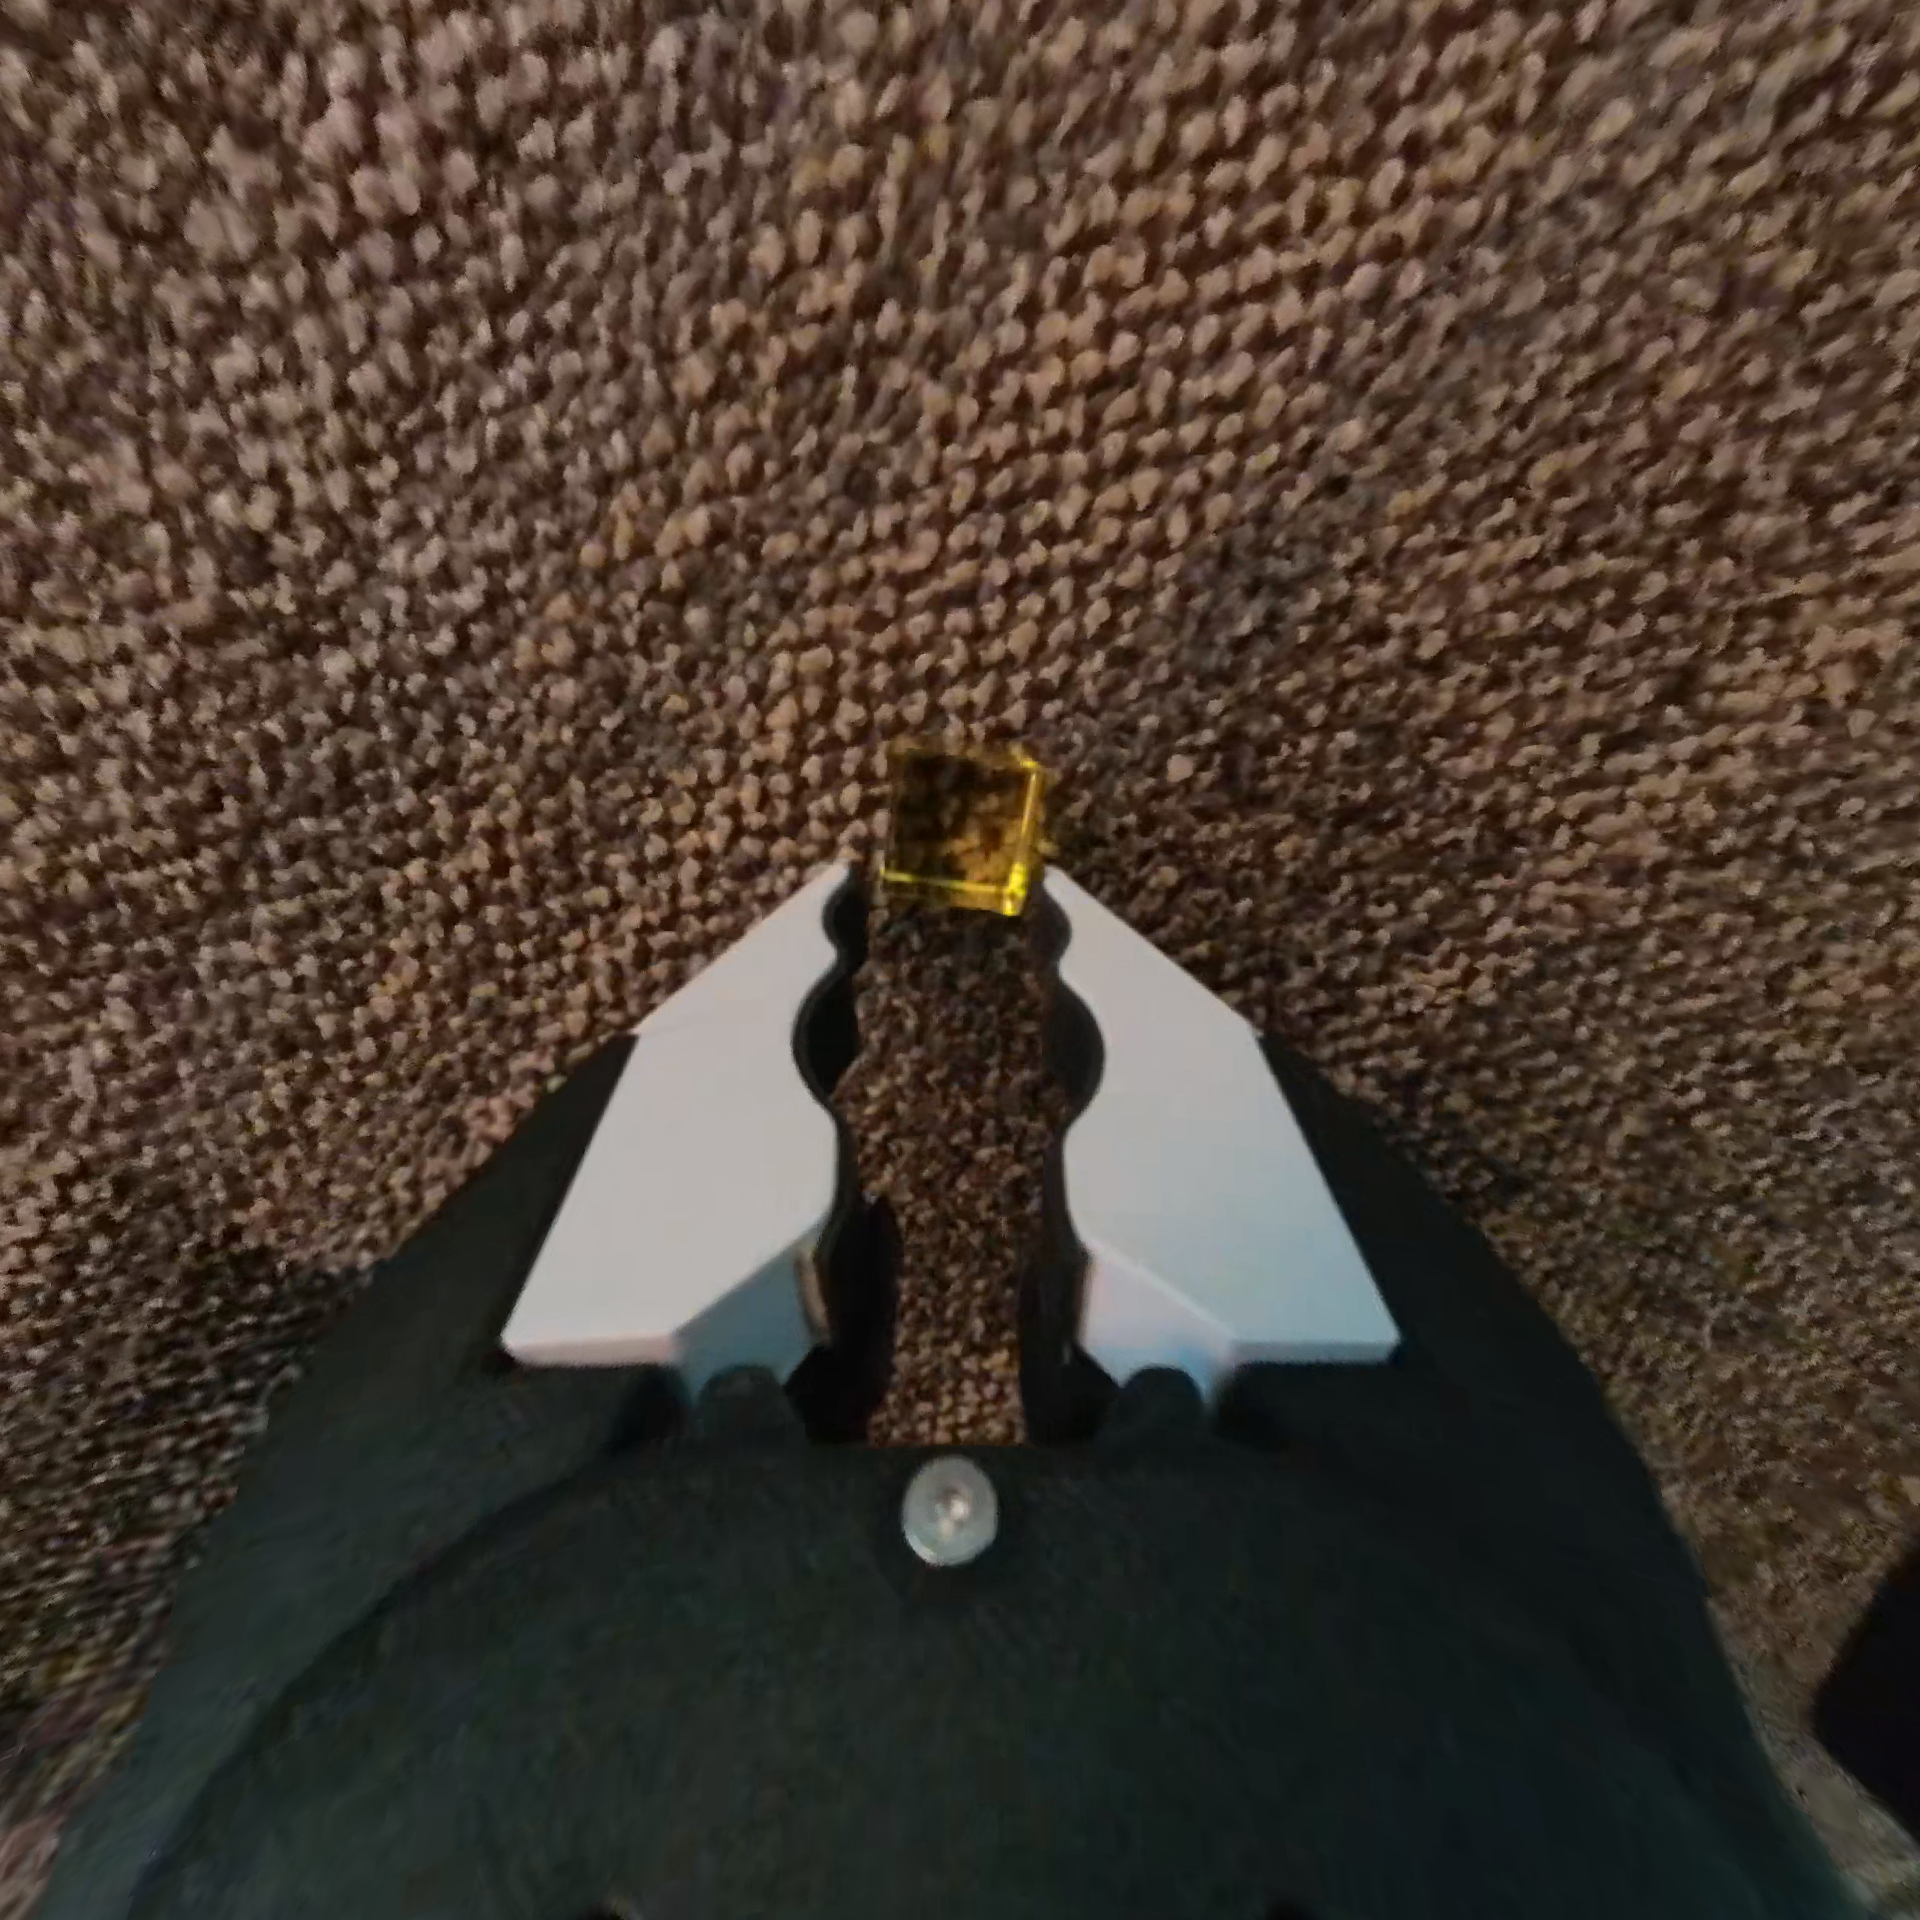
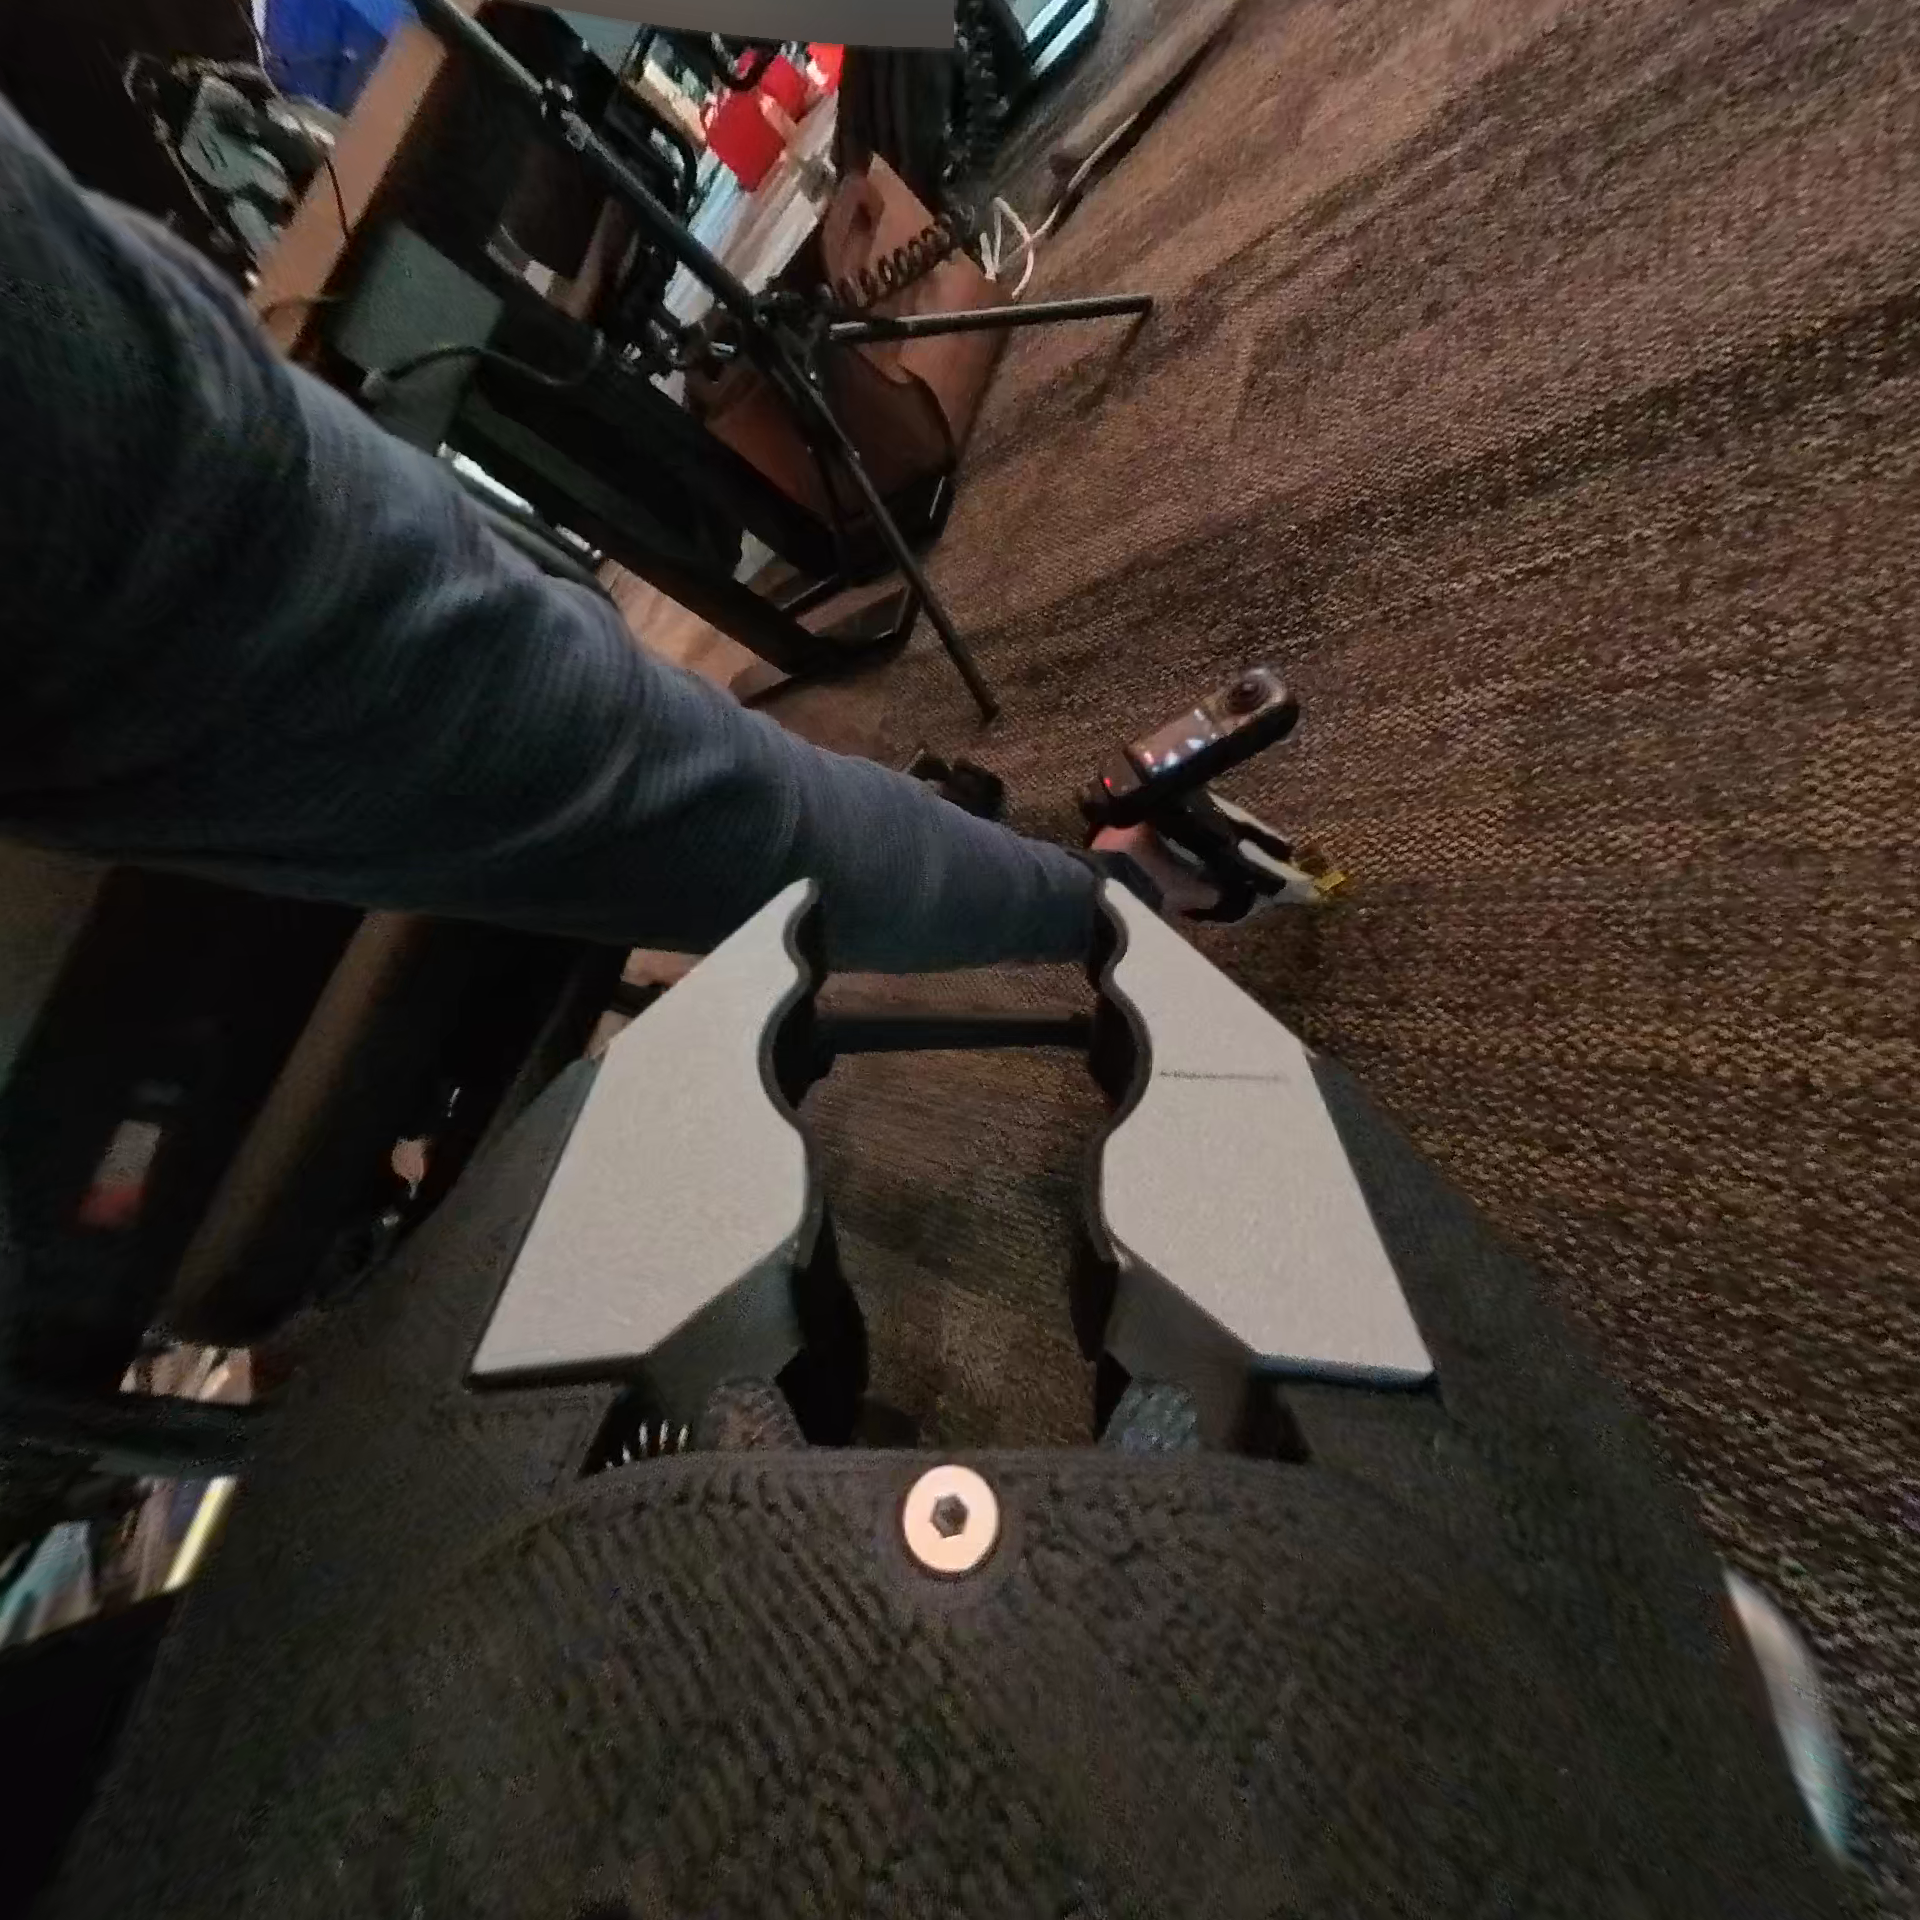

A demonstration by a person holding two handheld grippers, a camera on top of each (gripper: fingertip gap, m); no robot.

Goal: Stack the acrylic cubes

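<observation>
The left gripper's (image 1: 956,883) jaws stand narrow about a clear yellow cube (image 1: 961,831) on the brown carpet (image 1: 416,416), catching only its near end at their very tips. So shallow a hold looks apt to slip unless kept square and level. The right gripper (image 2: 956,914) hangs apart, jaws half open on nothing, a dark sleeve (image 2: 416,675) beyond.

The left gripper (image 1: 951,883) points down at a brown, speckled loop-pile carpet (image 1: 520,416), which fills almost all of the view. Its two white fingers (image 1: 717,1122) with wavy black inner edges stand close together. At their tips sits a small transparent yellow cube (image 1: 961,831), and both fingertips meet its lower sides. The carpet shows through the cube. A dark object (image 1: 1886,1704) is cut off at the lower right edge.
</observation>
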